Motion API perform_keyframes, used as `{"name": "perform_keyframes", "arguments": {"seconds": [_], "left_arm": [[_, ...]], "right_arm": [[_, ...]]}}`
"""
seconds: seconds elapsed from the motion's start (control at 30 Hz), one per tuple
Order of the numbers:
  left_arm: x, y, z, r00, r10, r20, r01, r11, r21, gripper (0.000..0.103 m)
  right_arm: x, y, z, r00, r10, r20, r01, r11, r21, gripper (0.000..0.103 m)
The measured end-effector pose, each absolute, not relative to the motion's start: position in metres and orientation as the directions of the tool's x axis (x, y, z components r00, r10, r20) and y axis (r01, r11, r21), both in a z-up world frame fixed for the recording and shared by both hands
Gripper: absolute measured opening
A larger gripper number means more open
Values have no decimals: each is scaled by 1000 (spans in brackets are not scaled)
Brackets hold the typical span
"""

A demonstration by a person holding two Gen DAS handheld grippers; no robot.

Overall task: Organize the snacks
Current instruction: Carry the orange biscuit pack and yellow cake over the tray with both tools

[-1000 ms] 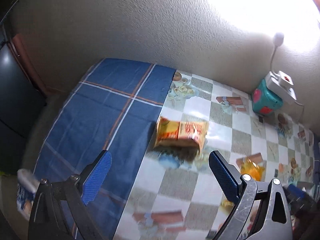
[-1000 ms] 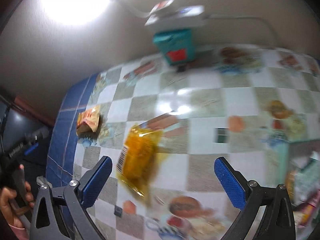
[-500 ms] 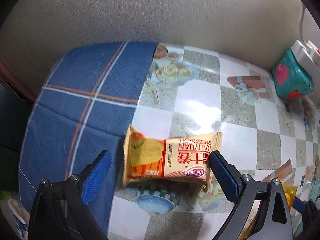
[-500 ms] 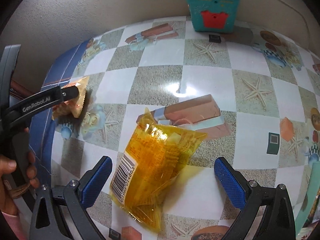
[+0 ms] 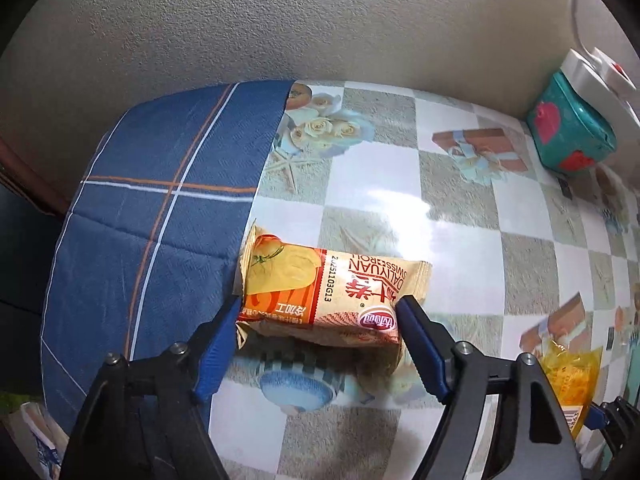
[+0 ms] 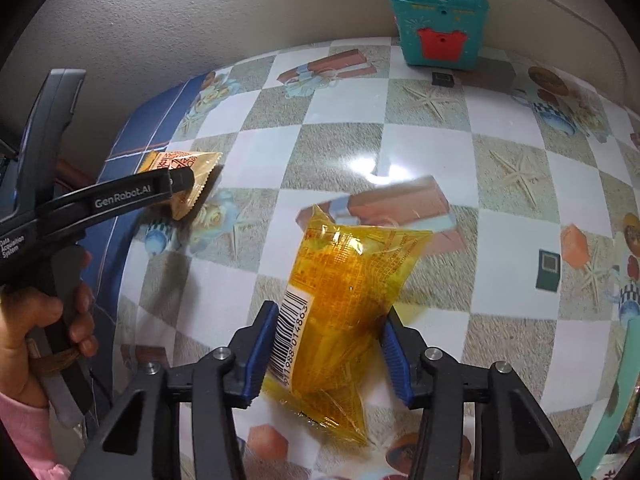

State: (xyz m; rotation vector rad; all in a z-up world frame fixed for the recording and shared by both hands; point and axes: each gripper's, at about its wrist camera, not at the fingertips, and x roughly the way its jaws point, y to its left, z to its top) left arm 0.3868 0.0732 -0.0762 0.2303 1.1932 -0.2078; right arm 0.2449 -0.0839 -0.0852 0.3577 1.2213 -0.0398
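Both grippers angle steeply down at the desk [image 6: 500, 248], jaws closing: left gripper [image 5: 316, 318] around the Swiss roll pack [image 5: 332, 292], right gripper [image 6: 328, 340] around the yellow snack bag [image 6: 344, 292] at 6 o'clock.

Our left gripper [image 5: 318, 314] at the Swiss roll packet [image 5: 328, 292]

Our jaws are closing, blue pads touching both packet ends on the checked tablecloth [image 5: 400, 200].

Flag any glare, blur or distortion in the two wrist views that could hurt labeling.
Left wrist: heavy fisheye bending, dark corner vignette; soft glare patch on the glossy tablecloth; swiss roll pack sharp, print readable. Right wrist: same bending; bright glare spot above the yellow snack bag; barcode sharp, cloth print by the glare slightly smeared.
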Motion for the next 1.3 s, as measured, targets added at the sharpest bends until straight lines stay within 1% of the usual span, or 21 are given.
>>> {"name": "perform_keyframes", "arguments": {"seconds": [0.2, 0.37, 0.5, 0.6, 0.73, 0.9, 1.1, 1.23, 1.3], "left_arm": [[354, 81, -72, 336, -58, -940, 271, 962, 37, 75], [310, 82, -71, 314, -91, -945, 270, 963, -3, 74], [267, 88, -69, 299, -175, -938, 227, 968, -109, 73], [234, 92, -70, 289, -253, -923, 169, 963, -211, 73], [188, 80, -65, 265, -347, -900, 134, 937, -322, 73], [151, 50, -40, 275, -389, -879, 161, 920, -357, 73], [107, -14, 6, 305, -422, -854, 301, 893, -334, 73], [80, -70, 16, 292, -451, -844, 409, 856, -316, 73], [73, -91, 13, 271, -471, -840, 441, 836, -327, 73]], "right_arm": [[218, -94, -84, 340, 164, -926, 232, 940, 251, 51], [186, -103, -84, 331, 174, -928, 249, 932, 264, 50], [156, -110, -80, 327, 200, -923, 268, 918, 294, 49], [137, -116, -75, 336, 218, -916, 286, 903, 320, 49], [101, -127, -57, 374, 229, -899, 306, 884, 353, 49], [62, -150, -26, 441, 174, -880, 348, 871, 347, 49], [4, -206, 13, 531, 57, -845, 453, 824, 340, 49], [-28, -242, 17, 498, -75, -864, 552, 795, 249, 49], [-44, -265, 15, 469, -104, -877, 596, 770, 228, 49]]}}
